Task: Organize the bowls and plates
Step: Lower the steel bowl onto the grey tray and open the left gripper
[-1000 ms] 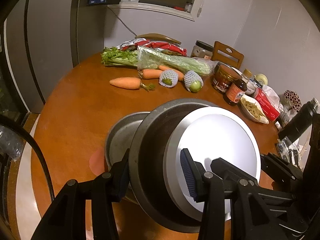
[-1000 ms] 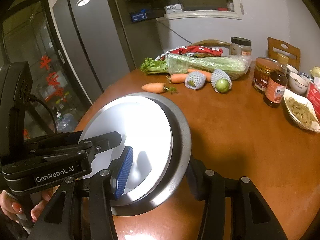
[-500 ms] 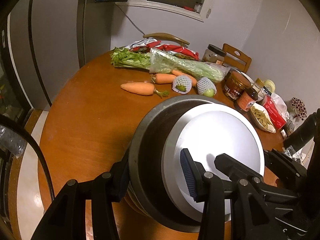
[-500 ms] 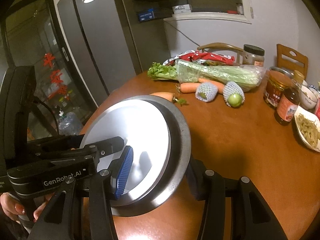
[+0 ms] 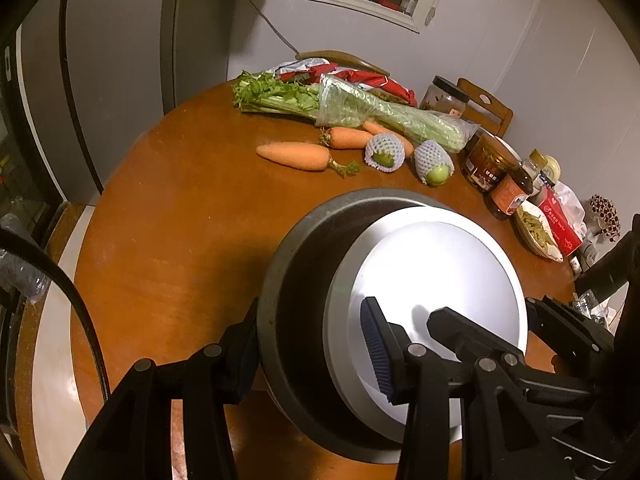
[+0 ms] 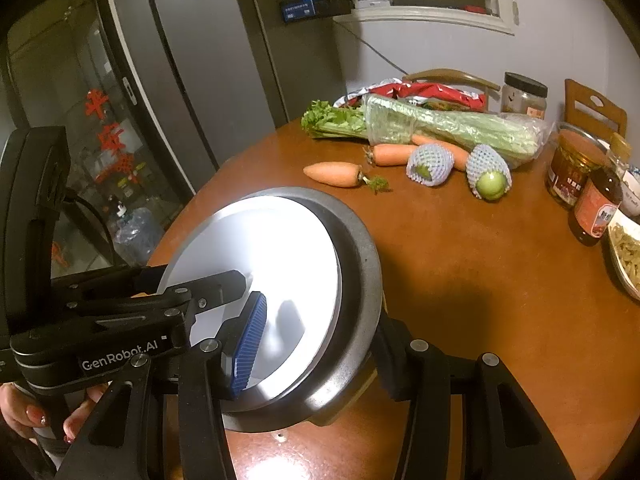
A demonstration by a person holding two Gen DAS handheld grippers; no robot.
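A grey metal plate (image 5: pixel 304 280) with a white plate (image 5: pixel 436 280) stacked on it is held above the brown round table (image 5: pixel 180 220). My left gripper (image 5: pixel 308 344) is shut on the near rim of the stack, one finger under the grey plate, the blue pad (image 5: pixel 376 352) on the white plate. My right gripper (image 6: pixel 316 336) grips the same stack (image 6: pixel 360 248) from the opposite side, its blue pad (image 6: pixel 248 344) on the white plate (image 6: pixel 260 248). Each gripper shows in the other's view.
Carrots (image 5: pixel 296 155), celery in plastic (image 5: pixel 360 110), two netted fruits (image 5: pixel 434 162), jars (image 5: pixel 486 160), a sauce bottle (image 5: pixel 512 192) and a dish of food (image 5: pixel 536 232) sit at the far and right side of the table. A fridge (image 6: pixel 180 80) stands left.
The held stack has moved over the metal bowl that showed under its left side a second ago; the bowl is now hidden beneath it. Both grips are unchanged.
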